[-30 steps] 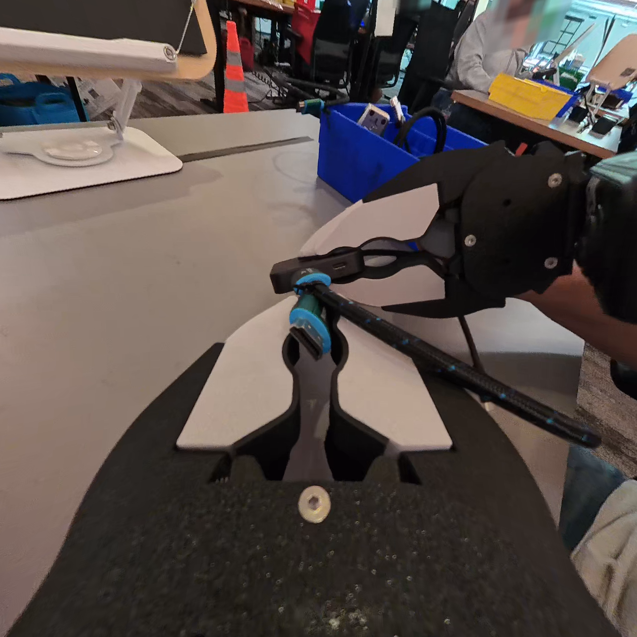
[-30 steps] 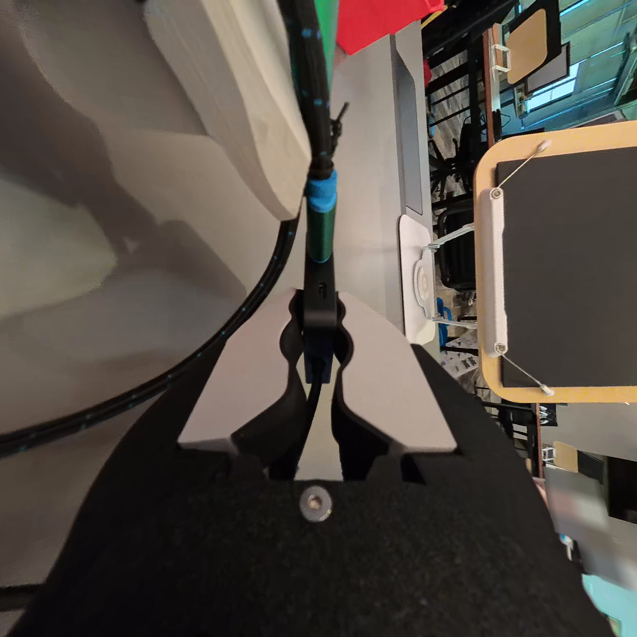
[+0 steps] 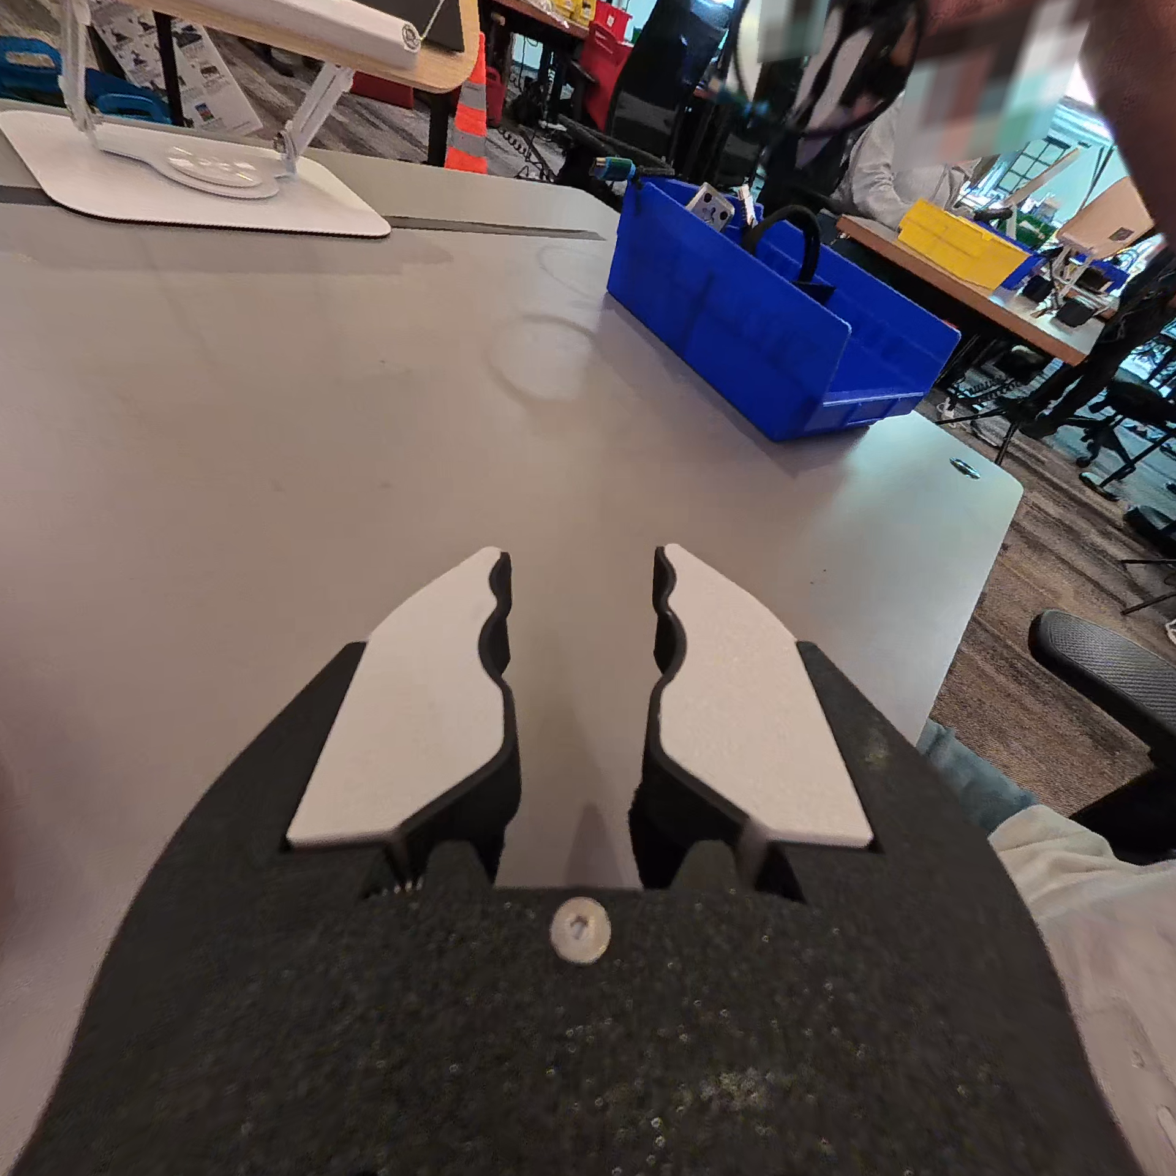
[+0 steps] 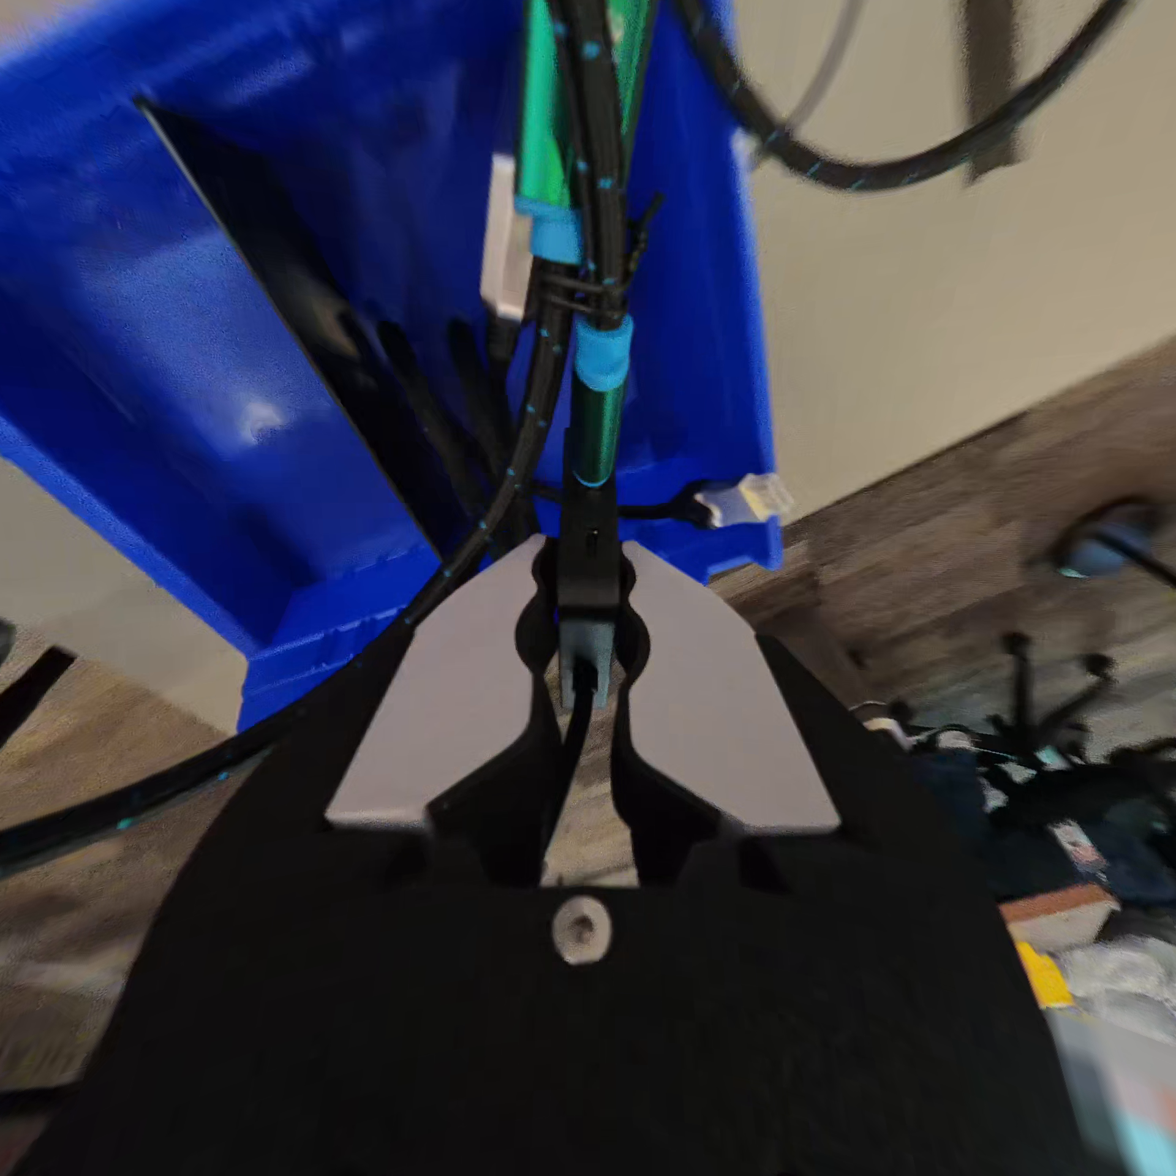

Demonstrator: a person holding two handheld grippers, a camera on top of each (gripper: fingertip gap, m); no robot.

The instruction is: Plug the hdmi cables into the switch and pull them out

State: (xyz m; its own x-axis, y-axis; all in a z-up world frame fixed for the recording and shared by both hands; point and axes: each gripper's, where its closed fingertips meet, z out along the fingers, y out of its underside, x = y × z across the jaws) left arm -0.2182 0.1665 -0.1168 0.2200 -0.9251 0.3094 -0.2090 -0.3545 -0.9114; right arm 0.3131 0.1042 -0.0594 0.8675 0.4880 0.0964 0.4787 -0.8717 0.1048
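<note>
The left gripper (image 3: pixel 581 560) is spread and empty above the table (image 3: pixel 254 413), while the right gripper (image 4: pixel 584 541) pinches the switch (image 4: pixel 588 573) with a green-plugged hdmi cable (image 4: pixel 595 413) ahead, above the blue bin (image 4: pixel 223 382).

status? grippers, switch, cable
Left gripper open, empty. Right gripper shut on switch, HDMI cable plugged in, over blue bin. Nothing blocking.

One blue bin (image 3: pixel 757 331), one grey table (image 3: pixel 254 394), one orange traffic cone (image 3: pixel 469 121), two yellow bins (image 3: pixel 954 245), two green-and-blue HDMI plugs (image 4: pixel 598 407), one black switch (image 4: pixel 588 566).
</note>
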